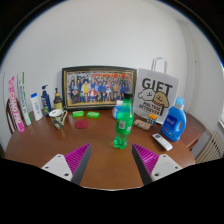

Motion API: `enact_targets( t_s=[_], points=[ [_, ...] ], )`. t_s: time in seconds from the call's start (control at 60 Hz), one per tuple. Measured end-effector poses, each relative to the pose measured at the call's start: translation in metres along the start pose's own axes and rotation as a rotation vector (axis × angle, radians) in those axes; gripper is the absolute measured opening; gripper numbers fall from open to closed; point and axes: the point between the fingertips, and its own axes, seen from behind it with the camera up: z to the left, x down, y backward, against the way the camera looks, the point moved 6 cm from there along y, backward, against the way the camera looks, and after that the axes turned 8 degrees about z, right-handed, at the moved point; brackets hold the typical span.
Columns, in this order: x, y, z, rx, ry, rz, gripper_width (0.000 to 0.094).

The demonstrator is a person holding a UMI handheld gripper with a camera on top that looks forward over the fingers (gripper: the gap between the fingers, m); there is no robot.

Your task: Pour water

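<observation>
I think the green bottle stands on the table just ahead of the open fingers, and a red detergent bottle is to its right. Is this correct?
Not quite: the detergent bottle is blue, not red, as the gripper view shows. The green bottle does stand on the table just ahead of the open hand-held gripper.

The open gripper (113,160) hovered short of a green bottle (123,121) (upright on the wooden table (60,150)), touching nothing.

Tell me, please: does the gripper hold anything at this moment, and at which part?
Nothing is held. The gripper is open, and the green bottle stands on the table just beyond its fingers, not touched by them.
</observation>
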Motion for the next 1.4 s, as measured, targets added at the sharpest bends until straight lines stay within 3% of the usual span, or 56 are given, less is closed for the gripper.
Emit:
enact_targets(
  t_s=[0.217,0.467,0.583,0.65,0.867,1.15,1.4],
  points=[
    [-0.023,-0.087,-0.048,-0.031,-0.069,-0.022,0.0849],
    [-0.048,-0.162,-0.049,-0.104,-0.054,-0.062,0.0818],
    [-0.054,-0.179,-0.048,-0.097,-0.042,-0.081,0.0666],
    [-0.055,-0.184,-0.048,-0.089,-0.029,-0.093,0.0521],
    [-0.059,-0.187,-0.042,-0.069,0.034,-0.103,0.0358],
    [-0.102,-0.172,-0.029,0.115,0.205,-0.113,0.0357],
    [-0.208,-0.148,0.034,0.391,0.656,-0.257,0.0355]
  ],
)
